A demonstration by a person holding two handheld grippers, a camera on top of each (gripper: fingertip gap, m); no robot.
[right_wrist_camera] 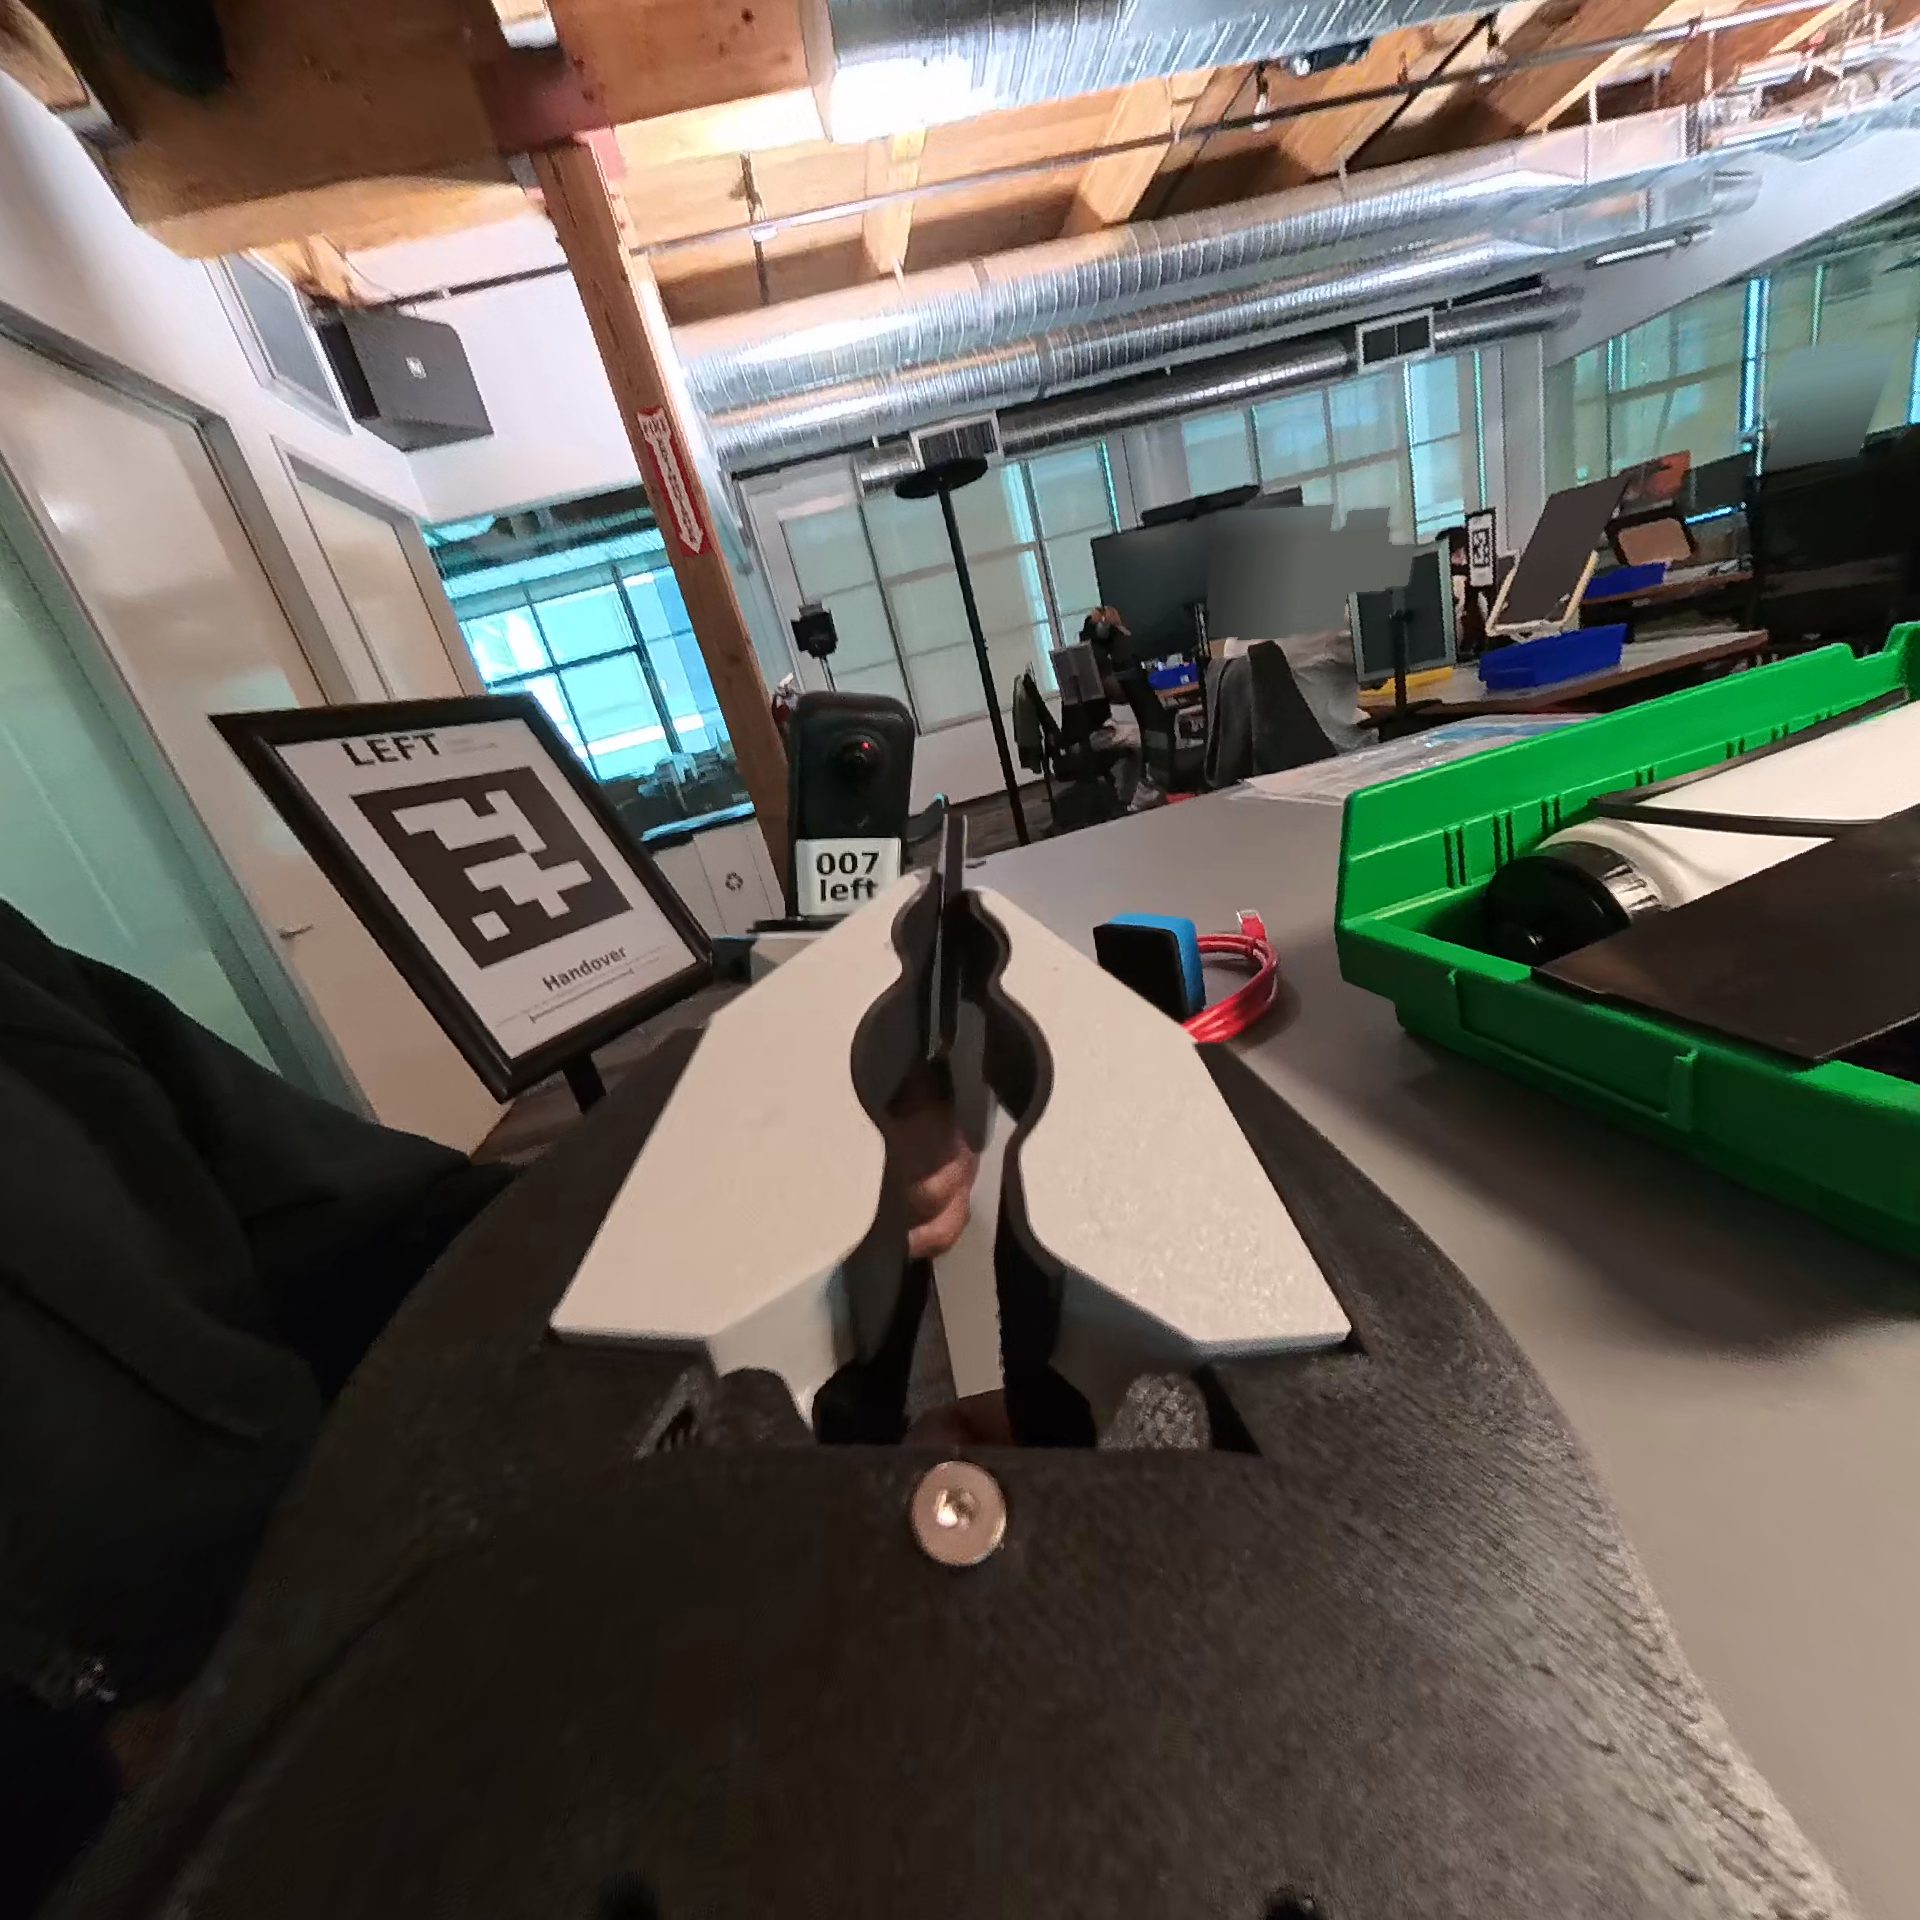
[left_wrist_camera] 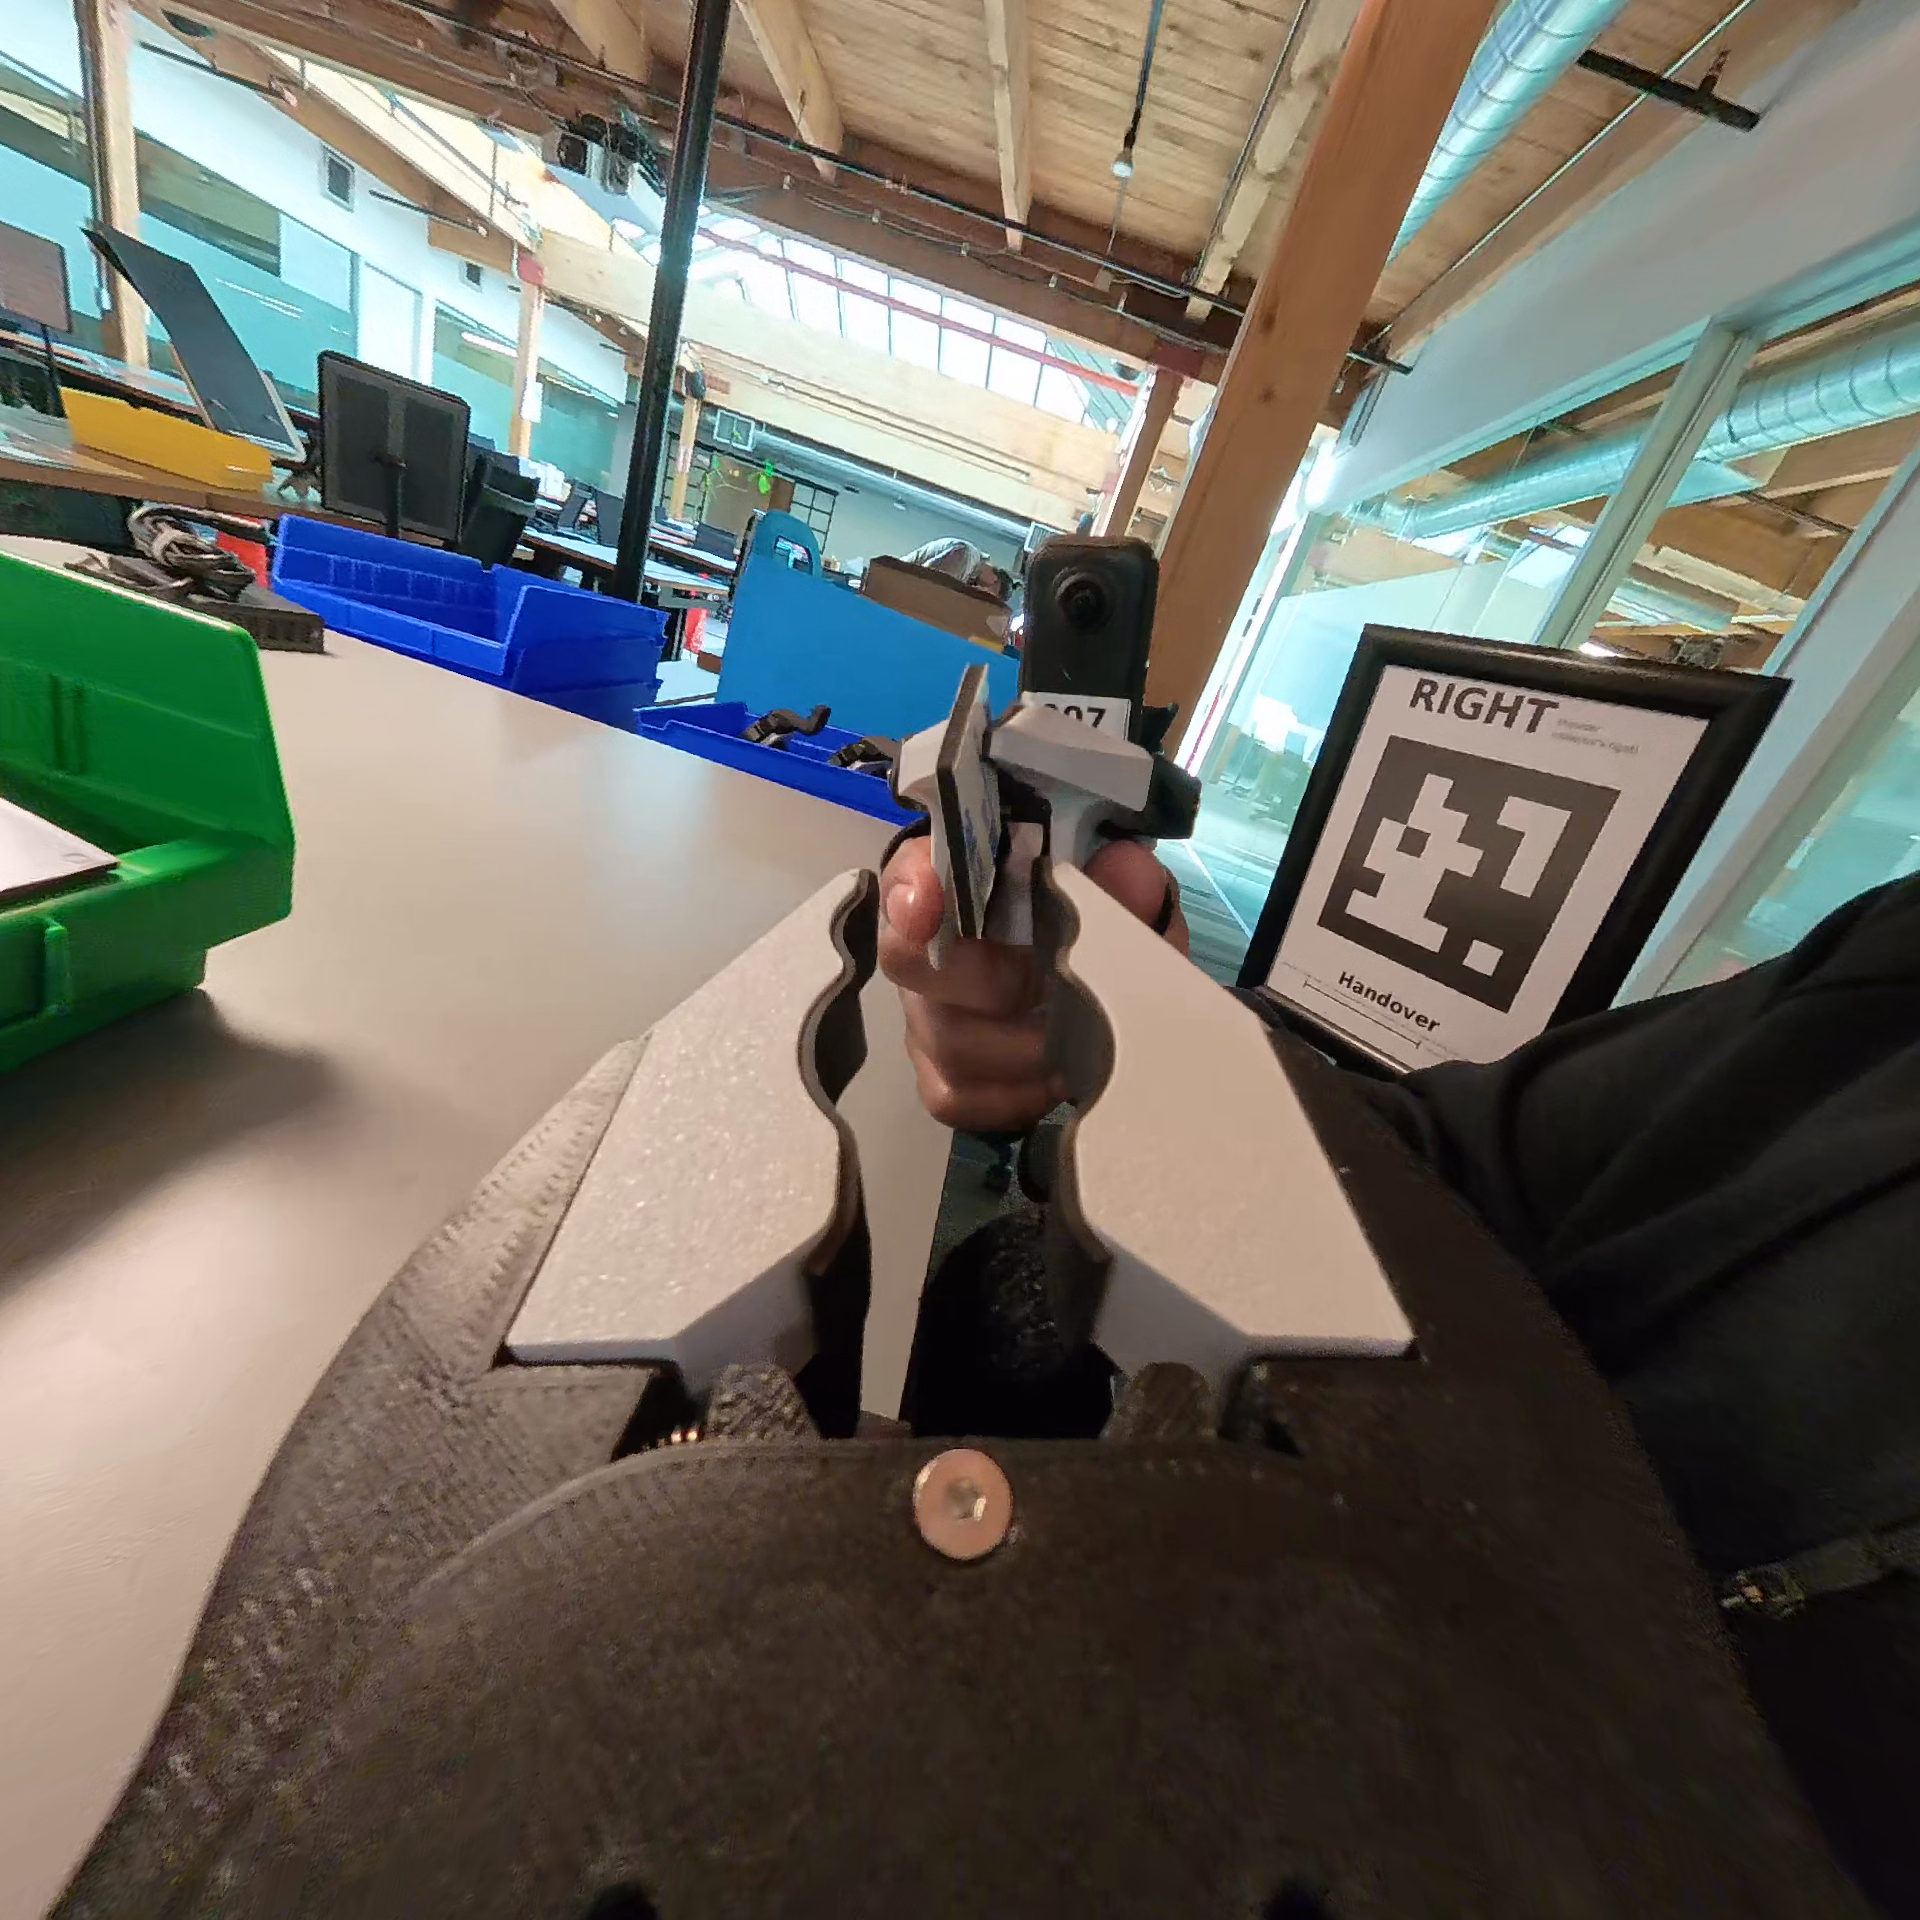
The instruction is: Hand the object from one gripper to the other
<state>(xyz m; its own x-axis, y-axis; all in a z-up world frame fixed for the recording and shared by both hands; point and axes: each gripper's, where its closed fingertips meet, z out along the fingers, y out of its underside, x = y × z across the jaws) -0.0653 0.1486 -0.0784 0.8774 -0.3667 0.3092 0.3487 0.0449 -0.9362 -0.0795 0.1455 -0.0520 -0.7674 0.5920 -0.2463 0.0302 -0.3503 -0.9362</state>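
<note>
From the left wrist view, our left tool is open and holds nothing. Straight ahead, the right tool pinches a thin flat card, standing on edge, long side up and down, just past our tips.

From the right wrist view, our right tool is closed on the card, which sticks out forward, above the grey surface.

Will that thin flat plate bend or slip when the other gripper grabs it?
The flat plate looks stiff: it stands straight on edge in the right gripper, with no sag. It seems light, since only the fingertips pinch it. Being so thin, it might twist or slip as the open left gripper closes on it.
</note>
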